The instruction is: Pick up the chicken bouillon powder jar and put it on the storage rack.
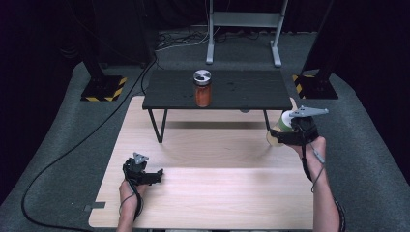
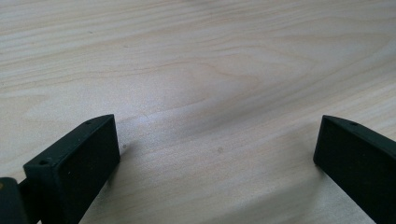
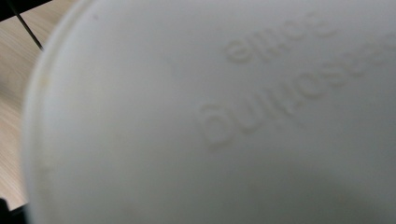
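Forearms come in from my side: my right gripper (image 1: 284, 137) hangs lifted by the wooden table's (image 1: 217, 193) right edge, clamped on a pale white-lidded bottle (image 1: 281, 126); my left gripper (image 1: 153, 176) rests low on the wood, jaws wide, holding nothing.

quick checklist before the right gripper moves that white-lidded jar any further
1. Right gripper has the white-lidded jar: ok, held at the table's right edge.
2. Grip firmness: cannot tell, the white lid hides the jaws.
3. Left gripper free: ok, open, low over the wooden table.
4. Room on the black shelf: ok, right half bare.
5. Orange-filled jar out of the way: ok, stands mid-shelf.
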`<state>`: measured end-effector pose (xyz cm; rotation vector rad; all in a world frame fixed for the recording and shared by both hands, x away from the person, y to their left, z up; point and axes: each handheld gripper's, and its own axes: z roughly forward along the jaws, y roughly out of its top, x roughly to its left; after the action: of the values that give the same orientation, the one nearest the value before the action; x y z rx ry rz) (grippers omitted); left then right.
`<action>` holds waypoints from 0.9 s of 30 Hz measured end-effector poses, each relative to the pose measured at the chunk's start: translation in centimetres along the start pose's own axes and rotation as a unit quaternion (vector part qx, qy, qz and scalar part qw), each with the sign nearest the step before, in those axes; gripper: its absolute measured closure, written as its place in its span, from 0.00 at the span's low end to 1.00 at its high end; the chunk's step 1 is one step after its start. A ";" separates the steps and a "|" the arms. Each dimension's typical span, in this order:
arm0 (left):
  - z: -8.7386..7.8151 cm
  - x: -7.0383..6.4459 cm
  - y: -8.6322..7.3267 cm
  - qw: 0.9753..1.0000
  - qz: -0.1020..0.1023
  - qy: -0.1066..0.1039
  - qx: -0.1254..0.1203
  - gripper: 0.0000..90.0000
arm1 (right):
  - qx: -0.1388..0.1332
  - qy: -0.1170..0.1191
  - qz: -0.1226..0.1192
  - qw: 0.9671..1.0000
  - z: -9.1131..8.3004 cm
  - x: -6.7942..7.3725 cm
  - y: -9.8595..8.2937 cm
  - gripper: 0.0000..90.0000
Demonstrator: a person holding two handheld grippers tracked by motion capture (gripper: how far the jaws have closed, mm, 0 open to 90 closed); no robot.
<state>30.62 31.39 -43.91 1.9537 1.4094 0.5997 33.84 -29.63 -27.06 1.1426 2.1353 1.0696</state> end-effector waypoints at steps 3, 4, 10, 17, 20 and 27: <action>0.0 0.0 0.0 1.000 0.000 0.000 0.000 0.00 | 0.000 0.001 -0.002 1.000 -0.1 -0.1 0.6 0.35; 0.0 0.0 0.0 1.000 0.000 0.000 0.000 0.00 | 0.000 0.001 -0.003 1.000 -0.2 -0.1 0.7 0.35; 0.0 0.0 0.0 1.000 0.000 0.000 0.000 0.00 | 0.001 0.002 -0.009 1.000 -0.4 -0.1 1.9 0.35; 0.0 0.0 0.0 1.000 0.000 0.000 0.000 0.00 | 0.001 0.003 -0.014 1.000 -0.7 -0.2 3.1 0.35; 0.0 0.0 0.0 1.000 0.000 0.000 0.000 0.00 | 0.001 0.003 -0.016 1.000 -0.8 -0.2 3.6 0.35; 0.0 0.0 0.0 1.000 0.000 0.000 0.000 0.00 | 0.002 0.006 -0.019 1.000 -1.1 -0.3 4.7 0.35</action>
<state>30.61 31.39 -43.91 1.9531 1.4096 0.5999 35.39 -28.74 -22.58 1.0957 2.1603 1.0580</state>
